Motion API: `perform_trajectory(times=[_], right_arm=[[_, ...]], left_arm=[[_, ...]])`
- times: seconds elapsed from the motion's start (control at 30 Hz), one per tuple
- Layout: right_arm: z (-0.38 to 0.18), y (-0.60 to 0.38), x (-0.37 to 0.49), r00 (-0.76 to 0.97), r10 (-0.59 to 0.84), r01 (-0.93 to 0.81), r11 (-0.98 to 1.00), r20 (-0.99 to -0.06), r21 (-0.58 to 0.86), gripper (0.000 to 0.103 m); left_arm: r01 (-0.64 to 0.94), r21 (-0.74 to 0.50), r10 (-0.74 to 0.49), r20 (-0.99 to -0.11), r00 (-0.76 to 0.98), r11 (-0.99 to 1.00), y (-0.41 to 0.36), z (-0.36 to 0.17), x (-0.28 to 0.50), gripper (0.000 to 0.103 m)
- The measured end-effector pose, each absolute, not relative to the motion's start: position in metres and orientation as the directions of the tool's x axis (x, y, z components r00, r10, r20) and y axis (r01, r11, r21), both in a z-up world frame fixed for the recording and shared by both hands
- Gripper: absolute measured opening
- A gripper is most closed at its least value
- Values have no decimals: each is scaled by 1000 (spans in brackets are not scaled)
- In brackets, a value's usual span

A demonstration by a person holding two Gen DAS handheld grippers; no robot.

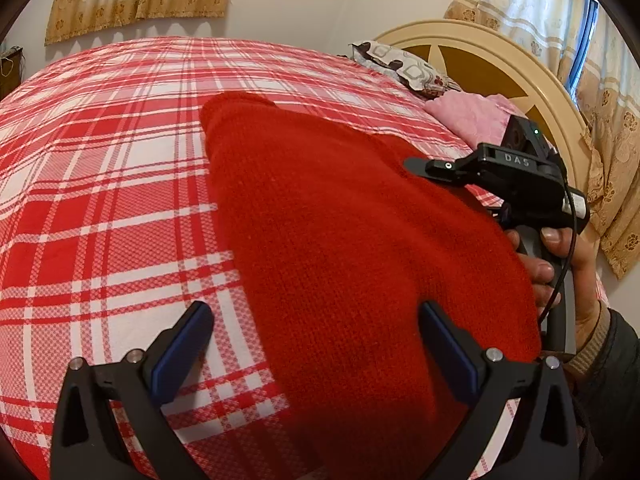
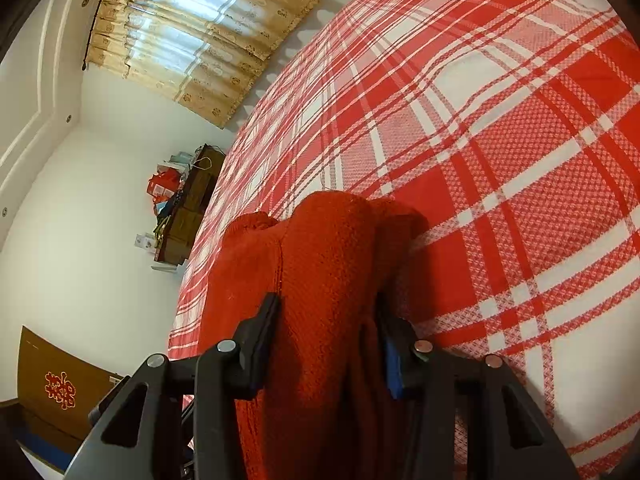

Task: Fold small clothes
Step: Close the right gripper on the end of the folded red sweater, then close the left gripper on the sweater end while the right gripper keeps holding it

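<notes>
Knitwear fills most of both views: a red sweater (image 1: 340, 240) is laid on a red and white plaid bedspread (image 1: 100, 200), and its near end is cut off by the lower edge of the left wrist view. The left gripper (image 1: 316, 340) is held wide apart above the cloth, 1 blue-padded finger over the bedspread and the other over the sweater, with nothing pinched between them. In the right wrist view the right gripper (image 2: 326, 344) is closed around a bunched fold of the sweater (image 2: 328, 280), which is raised off the bedspread (image 2: 500, 160); the right pad is largely hidden behind the knit. From the left view the tips of the right gripper (image 1: 416, 166) are seen at the sweater's far edge, but the pinch itself is hard to make out. A patterned pillow (image 1: 400, 66) and a pink cloth (image 1: 468, 116) are partly seen by the headboard (image 1: 480, 64). A cluttered dark cabinet (image 2: 192, 208) is seen by the wall, its contents too small to tell
</notes>
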State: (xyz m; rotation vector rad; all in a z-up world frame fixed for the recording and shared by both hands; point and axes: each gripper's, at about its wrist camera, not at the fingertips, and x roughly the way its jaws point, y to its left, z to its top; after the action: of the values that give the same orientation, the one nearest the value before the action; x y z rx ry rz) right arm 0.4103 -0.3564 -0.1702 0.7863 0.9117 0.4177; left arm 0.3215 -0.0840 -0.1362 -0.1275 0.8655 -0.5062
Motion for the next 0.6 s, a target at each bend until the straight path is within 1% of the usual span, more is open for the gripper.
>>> perform_trajectory(times=[0.1, 0.17, 0.4, 0.47, 0.6], right_arm=[[-169, -357, 408, 567, 626, -11, 656, -536, 755, 46], [-170, -356, 407, 570, 628, -22, 656, -529, 754, 46], [-170, -354, 401, 577, 623, -49, 671, -528, 739, 45], [-170, -354, 400, 578, 627, -56, 669, -522, 741, 44], [-169, -354, 397, 584, 627, -72, 672, -515, 737, 42]], left_arm=[[394, -313, -491, -692, 529, 864, -85, -136, 321, 101], [419, -320, -513, -685, 517, 850, -88, -135, 320, 91], [446, -323, -532, -682, 502, 835, -95, -134, 320, 82], [451, -326, -538, -676, 503, 831, -95, -133, 318, 75], [451, -309, -527, -673, 519, 837, -98, -129, 314, 67]])
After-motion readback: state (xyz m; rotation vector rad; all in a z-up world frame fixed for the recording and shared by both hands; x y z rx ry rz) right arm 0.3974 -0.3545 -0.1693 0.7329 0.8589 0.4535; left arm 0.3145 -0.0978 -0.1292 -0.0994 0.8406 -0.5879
